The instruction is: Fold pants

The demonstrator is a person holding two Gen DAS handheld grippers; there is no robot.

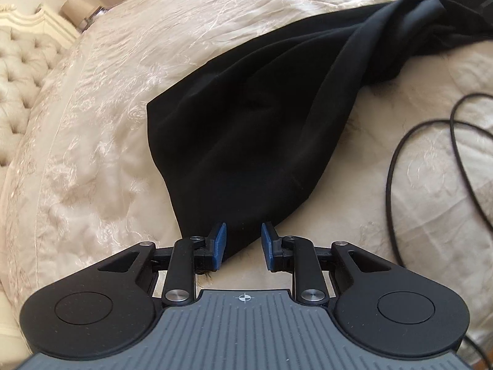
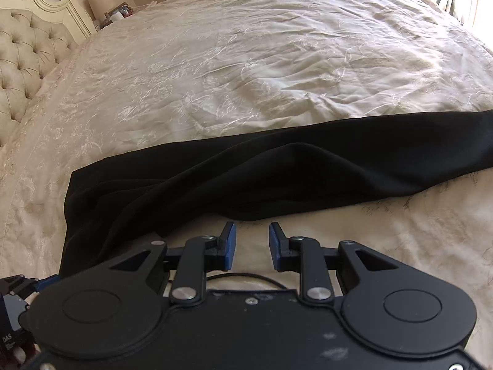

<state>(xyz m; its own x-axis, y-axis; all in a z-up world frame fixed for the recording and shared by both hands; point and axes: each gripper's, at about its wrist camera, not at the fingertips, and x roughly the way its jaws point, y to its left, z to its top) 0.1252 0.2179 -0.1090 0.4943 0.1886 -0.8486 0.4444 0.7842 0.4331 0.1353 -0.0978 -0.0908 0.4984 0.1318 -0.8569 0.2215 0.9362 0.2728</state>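
Black pants (image 1: 246,117) lie on the cream bedspread (image 1: 101,154), running from the bottom centre of the left wrist view up to the top right. My left gripper (image 1: 243,236) is open right above their near end. The dark cloth reaches down between the blue pads (image 1: 221,240), but they do not press on it. In the right wrist view the pants (image 2: 246,178) stretch as a long wrinkled band across the bedspread (image 2: 246,61). My right gripper (image 2: 252,237) hangs open over bare bedspread just in front of the band's near edge, with nothing between its pads.
A thin black cable (image 1: 397,160) loops over the bedspread to the right of the pants. A tufted headboard (image 2: 24,61) stands at the far left, with a lamp (image 2: 98,0) behind it. Bright window light comes in at the top right of the right wrist view.
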